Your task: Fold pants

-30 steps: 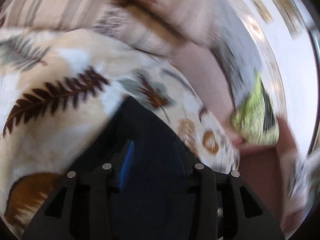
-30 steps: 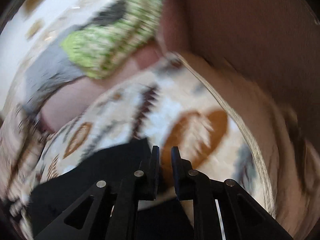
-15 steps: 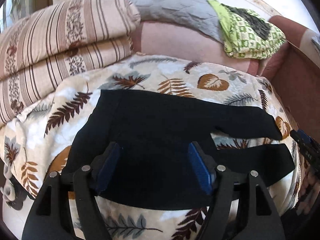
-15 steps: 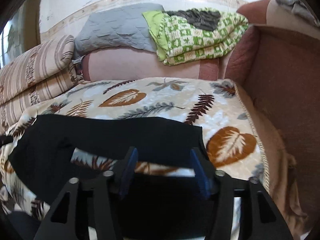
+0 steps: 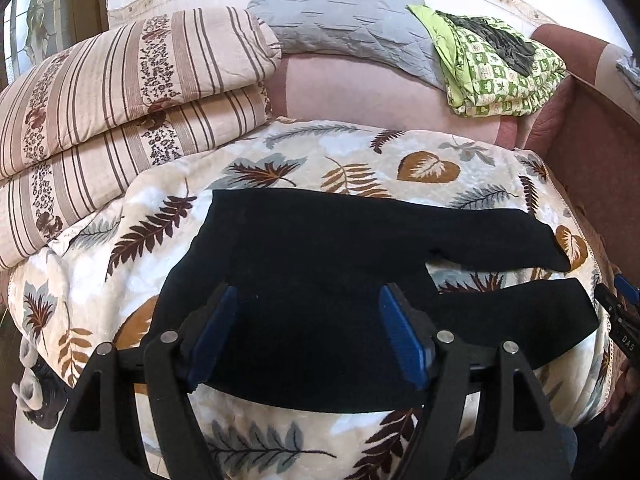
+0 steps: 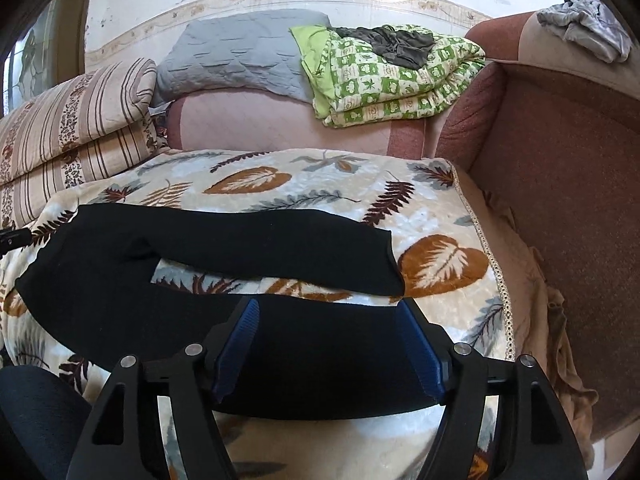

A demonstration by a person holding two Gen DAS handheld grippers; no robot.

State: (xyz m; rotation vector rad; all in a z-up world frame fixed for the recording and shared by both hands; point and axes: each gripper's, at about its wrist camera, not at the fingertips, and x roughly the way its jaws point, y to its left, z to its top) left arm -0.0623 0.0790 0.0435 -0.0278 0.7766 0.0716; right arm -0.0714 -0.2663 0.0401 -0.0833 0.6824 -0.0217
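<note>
Closest to the left wrist camera, the left gripper [image 5: 308,336] hangs over the waist end of the black pants [image 5: 320,264], its blue pads [image 5: 212,336] spread wide with nothing pinched between them; the jaws have just been opening. Likewise the right gripper [image 6: 328,344] stands wide above the nearer leg of the pants [image 6: 320,344], its jaws also having just been opening and its pads [image 6: 420,352] clear of the cloth.

Beneath both, the pants lie flat on a leaf-print blanket [image 5: 132,208], waist toward the left side of each view and the two legs running to the right, parted in a narrow V so that a strip of blanket shows between them. In the right wrist view the far leg ends near a large brown leaf [image 6: 444,264] of the pattern. At the right edge of the left wrist view a bit of the right gripper [image 5: 618,312] shows just past the nearer leg's hem.

Farther back, folded striped quilts [image 5: 120,100] are stacked on the left beside the blanket. Behind it runs the pink sofa back [image 6: 280,120], with a grey quilted cover [image 6: 240,56] draped over it and a folded green checked blanket [image 6: 392,80] next to that, a dark garment [image 6: 392,44] lying on top. On the right rises the reddish sofa arm [image 6: 560,152], with a crumpled grey cloth [image 6: 584,24] on its top.
</note>
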